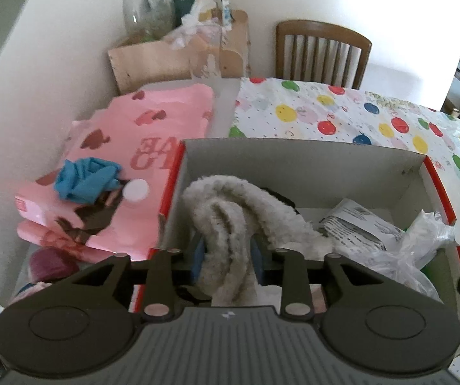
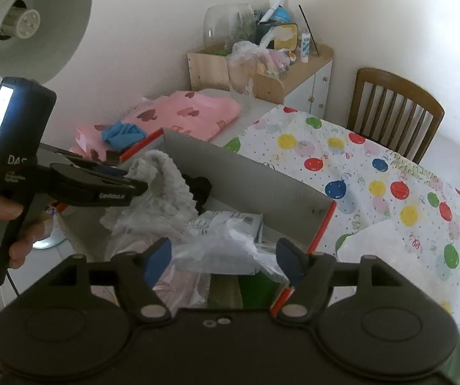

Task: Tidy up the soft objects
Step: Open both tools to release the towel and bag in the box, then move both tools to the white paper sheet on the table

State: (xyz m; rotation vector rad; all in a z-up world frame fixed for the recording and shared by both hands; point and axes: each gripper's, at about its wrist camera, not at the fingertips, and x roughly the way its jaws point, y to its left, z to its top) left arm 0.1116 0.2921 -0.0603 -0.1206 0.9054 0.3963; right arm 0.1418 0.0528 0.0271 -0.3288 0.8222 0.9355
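- Left gripper (image 1: 228,261): our fingers sit around a bundle of the fuzzy white cloth (image 1: 230,211). They look to touch it on both sides, but whether they really press it we cannot tell.
- Right gripper (image 2: 223,258): fingers wide apart, nothing held. A crumpled clear plastic bag (image 2: 230,243) lies between and just below them, untouched.
- The cloth drapes inside the red-edged cardboard box (image 1: 294,157), at its left end, beside the bag and a printed packet (image 1: 355,221).
- Handling, as we judge it: the cloth is light, limp, plush and not fragile. It will sag and trail, so pinch it mid-bundle through several folds.
- The box sits at the near edge of the desk (image 2: 374,173). To its left lies folded pink fabric (image 1: 140,134) with a blue cloth (image 1: 85,178) on top.
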